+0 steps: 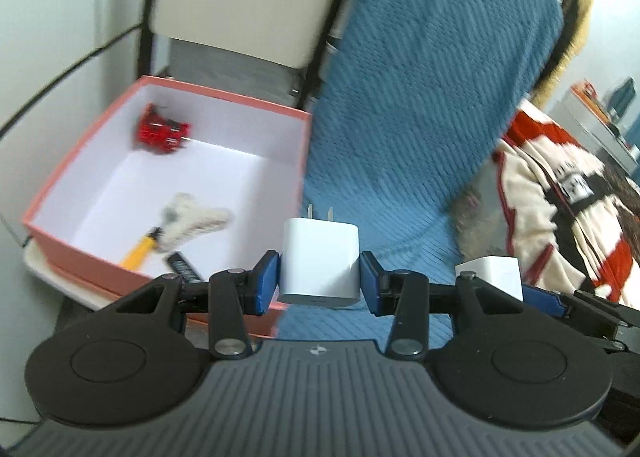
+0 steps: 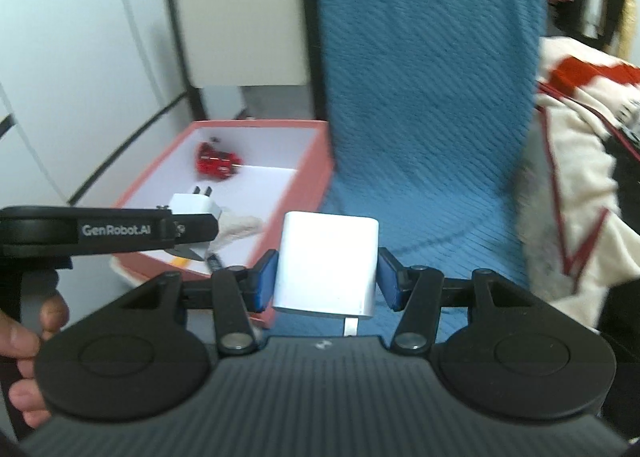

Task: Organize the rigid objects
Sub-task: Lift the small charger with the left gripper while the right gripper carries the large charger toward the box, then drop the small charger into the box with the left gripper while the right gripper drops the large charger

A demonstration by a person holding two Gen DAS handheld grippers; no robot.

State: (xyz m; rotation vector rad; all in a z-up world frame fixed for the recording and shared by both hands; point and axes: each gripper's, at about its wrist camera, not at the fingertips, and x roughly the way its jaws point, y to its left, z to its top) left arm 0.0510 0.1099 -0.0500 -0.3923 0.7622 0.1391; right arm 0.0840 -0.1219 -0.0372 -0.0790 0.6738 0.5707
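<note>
- The left gripper (image 1: 320, 277) is clenched on a white charger (image 1: 320, 263), prongs pointing away from the camera, so the flat sides sit squarely against the blue pads (image 1: 267, 283). It hangs just right of the pink box (image 1: 208, 99), above the box's near right corner.
- The right gripper (image 2: 326, 277) grasps a second white charger (image 2: 327, 267), prong toward the camera. It hangs further right of the pink box, over the blue blanket (image 2: 432, 97).
- Both loads are probably headed for the box, which serves as the collecting bin.
- Inside the pink box lie a yellow-handled tool (image 1: 140, 253), a fuzzy white object (image 1: 196, 221) and, at the far wall, a red toy (image 1: 163, 129).
</note>
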